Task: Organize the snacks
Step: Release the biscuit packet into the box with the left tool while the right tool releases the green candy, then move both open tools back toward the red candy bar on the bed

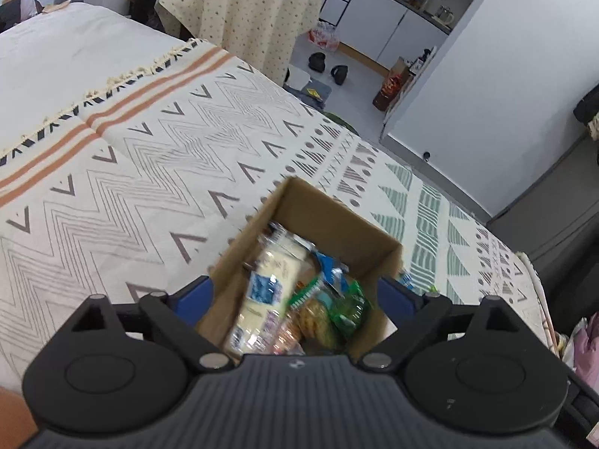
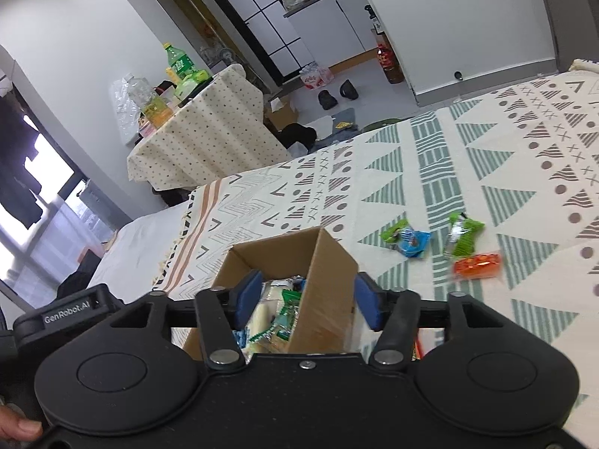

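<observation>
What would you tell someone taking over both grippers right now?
Left gripper: jaws open, empty, above the cardboard box.
Right gripper: jaws open, empty, also by the box.
The box sits on the patterned blanket and already holds several snack packets.
Left on the blanket beyond the box: a blue and green packet, a green packet and an orange packet.
To do: put those three in the box, probably with the right gripper, which views them.
</observation>
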A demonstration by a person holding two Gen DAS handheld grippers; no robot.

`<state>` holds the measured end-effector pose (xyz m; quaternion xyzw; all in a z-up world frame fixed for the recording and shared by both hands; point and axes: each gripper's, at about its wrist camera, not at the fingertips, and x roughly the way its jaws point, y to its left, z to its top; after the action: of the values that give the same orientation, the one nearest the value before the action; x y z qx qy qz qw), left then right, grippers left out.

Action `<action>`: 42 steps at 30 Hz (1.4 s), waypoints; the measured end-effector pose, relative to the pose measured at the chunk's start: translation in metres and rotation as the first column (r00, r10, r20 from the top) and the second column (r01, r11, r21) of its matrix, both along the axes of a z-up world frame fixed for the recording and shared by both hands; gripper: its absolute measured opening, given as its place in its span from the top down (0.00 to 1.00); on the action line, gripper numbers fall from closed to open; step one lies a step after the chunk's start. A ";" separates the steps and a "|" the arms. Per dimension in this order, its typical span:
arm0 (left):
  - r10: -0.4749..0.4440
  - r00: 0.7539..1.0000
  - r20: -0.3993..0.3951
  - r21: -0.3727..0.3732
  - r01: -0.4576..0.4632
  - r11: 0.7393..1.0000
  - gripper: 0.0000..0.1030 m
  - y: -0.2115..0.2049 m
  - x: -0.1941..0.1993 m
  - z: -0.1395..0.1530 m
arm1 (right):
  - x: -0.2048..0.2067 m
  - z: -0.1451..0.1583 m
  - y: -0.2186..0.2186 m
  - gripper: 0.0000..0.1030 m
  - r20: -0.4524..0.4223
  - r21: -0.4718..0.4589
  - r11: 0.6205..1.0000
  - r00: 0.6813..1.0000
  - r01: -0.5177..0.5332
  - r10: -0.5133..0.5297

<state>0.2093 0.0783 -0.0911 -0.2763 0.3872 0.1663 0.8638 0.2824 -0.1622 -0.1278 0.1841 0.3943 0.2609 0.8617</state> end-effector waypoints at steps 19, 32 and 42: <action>-0.099 0.995 0.020 0.079 0.097 0.992 0.08 -0.085 0.001 0.017 | -0.007 0.006 -0.074 0.23 -0.045 0.042 0.997 0.997 0.070 -0.069; -0.123 0.992 0.034 0.130 0.118 0.985 0.09 -0.145 0.005 0.018 | -0.005 0.001 -0.130 0.23 -0.069 0.120 0.984 0.990 0.130 -0.122; -0.110 0.994 -0.003 0.129 0.110 0.986 0.19 -0.175 0.016 -0.004 | 0.001 -0.016 -0.162 0.27 -0.134 0.169 0.967 0.976 0.191 -0.169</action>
<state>0.2252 -0.0971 -0.0949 -0.1983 0.3885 0.1425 0.8885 0.2832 -0.3244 -0.1435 0.3118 0.4009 0.2048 0.8367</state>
